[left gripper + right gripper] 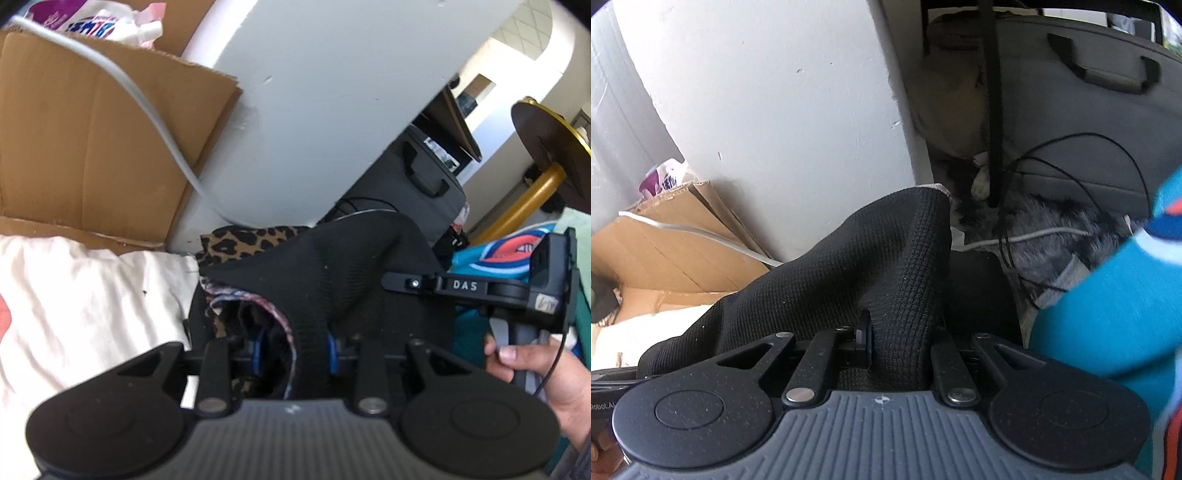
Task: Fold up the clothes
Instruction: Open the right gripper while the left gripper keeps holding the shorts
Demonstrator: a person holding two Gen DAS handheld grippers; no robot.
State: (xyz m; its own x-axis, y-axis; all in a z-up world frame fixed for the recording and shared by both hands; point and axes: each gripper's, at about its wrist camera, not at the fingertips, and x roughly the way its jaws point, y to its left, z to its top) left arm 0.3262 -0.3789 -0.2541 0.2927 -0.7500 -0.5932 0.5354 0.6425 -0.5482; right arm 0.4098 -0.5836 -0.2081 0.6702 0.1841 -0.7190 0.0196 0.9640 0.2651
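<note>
A: Well, start with the biggest thing. What fills the background?

B: A pale grey wall (325,92), seen from both wrists. Against it leans flattened brown cardboard (92,140), with a white cable (147,107) draped across it. To the right stands a dark grey suitcase (413,181).

A: And lower down?

B: A cream sheet (85,295) at the left of the left wrist view, a teal cloth with a red and white print (506,258) at the right, and a bit of leopard-print fabric (251,240) behind the main piece.

A: The main piece being?

B: A black knit garment (332,273), bunched in the middle and lifted between the two tools. Its inner edge shows a pinkish patterned trim.

A: How does the left gripper (295,350) stand?

B: Its blue-padded fingers are partly closed with black fabric between them, so it has hold of the garment.

A: And the right gripper (897,339)?

B: Closed down on a fold of the same black knit; only the left finger shows, the cloth hides the other. From the left wrist view you see that tool sideways, with a hand (535,376) around its handle.
</note>
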